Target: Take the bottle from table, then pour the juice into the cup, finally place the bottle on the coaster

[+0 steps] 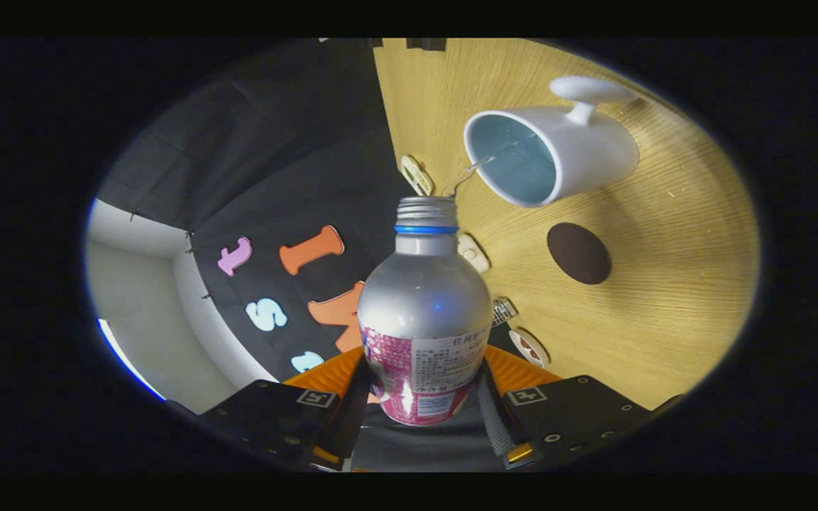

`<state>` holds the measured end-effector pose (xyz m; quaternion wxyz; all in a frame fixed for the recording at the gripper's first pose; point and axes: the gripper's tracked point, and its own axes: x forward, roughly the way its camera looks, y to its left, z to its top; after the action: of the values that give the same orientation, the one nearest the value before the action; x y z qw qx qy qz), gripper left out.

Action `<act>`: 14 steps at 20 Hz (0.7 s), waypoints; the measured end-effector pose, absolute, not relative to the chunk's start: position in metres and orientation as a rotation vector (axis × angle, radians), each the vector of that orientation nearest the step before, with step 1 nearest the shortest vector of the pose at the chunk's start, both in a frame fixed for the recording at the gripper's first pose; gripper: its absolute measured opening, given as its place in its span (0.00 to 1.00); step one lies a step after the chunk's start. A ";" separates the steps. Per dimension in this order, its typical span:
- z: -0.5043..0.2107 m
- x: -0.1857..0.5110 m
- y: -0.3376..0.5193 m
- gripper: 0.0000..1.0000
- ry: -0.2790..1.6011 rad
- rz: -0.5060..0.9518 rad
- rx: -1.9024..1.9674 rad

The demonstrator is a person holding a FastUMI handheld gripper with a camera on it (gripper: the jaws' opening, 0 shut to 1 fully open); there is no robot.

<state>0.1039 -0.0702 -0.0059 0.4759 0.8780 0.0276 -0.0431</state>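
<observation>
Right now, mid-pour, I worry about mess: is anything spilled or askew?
Nothing spilled. The claw grips the tilted bottle; a thin stream runs from its mouth into the cup. The coaster lies bare on the table.

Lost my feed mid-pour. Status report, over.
Tongs shut on bottle, tilted. Thin stream running from its mouth into cup. Coaster bare beside cup. Nothing in the way.

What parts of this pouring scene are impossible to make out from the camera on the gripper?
- How much juice is left: the bottle is opaque metal.
- The bottle's base and the finger pads pressing on it: hidden behind the bottle body, between the gripper fingers.
- How full the cup is: only a thin stream at its rim shows, no clear level.
- The small pale tags along the table edge: too small to identify.
- The coaster: a plain dark disc, material unclear.
</observation>
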 end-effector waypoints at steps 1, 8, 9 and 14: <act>-0.006 0.104 -0.071 0.72 0.068 -0.107 2.153; -0.005 0.110 -0.072 0.71 0.034 -0.132 2.203; -0.007 0.110 -0.074 0.72 0.032 -0.136 2.212; -0.005 0.111 -0.077 0.72 0.025 -0.136 2.257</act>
<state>0.1114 -0.0770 -0.0052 0.4260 0.9030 0.0100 -0.0544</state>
